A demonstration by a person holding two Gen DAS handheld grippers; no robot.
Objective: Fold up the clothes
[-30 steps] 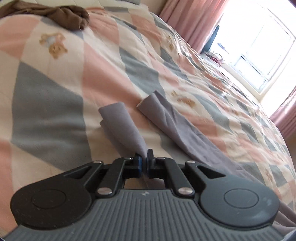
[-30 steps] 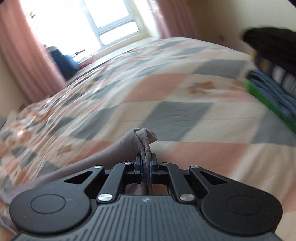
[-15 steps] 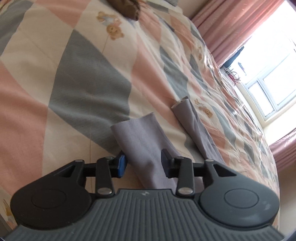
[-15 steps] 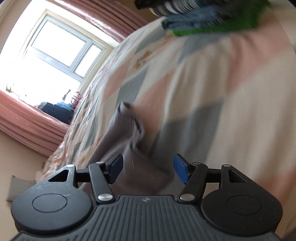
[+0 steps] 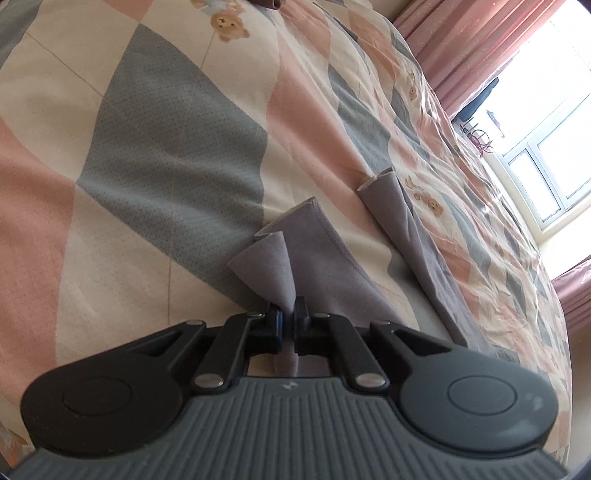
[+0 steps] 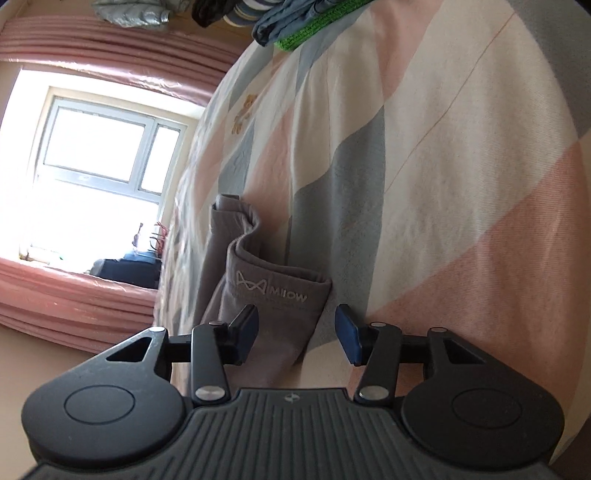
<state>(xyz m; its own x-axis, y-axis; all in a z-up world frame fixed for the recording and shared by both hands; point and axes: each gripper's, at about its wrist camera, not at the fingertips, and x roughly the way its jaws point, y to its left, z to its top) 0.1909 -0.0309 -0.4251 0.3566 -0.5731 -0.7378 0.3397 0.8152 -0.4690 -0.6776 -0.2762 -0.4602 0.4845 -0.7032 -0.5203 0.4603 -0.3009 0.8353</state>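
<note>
Grey trousers (image 5: 321,254) lie on the checked bed quilt (image 5: 155,147). In the left wrist view two leg ends point away; my left gripper (image 5: 289,325) is shut on a pinched fold of the nearer leg's edge. In the right wrist view the grey waistband (image 6: 273,295) with a white "MIIOW" logo lies on the quilt (image 6: 443,184). My right gripper (image 6: 294,330) is open, its blue pads either side of the waistband, not gripping it.
A pile of folded clothes, blue and green (image 6: 295,26), sits at the far end of the bed in the right wrist view. A brown garment (image 5: 266,3) lies at the top of the left wrist view. Window and pink curtains (image 5: 461,55) lie beyond the bed.
Both grippers let go of the trousers half a second ago. The left gripper has since shut again on the near leg's edge. The right gripper stays open and has tilted over the waistband.
</note>
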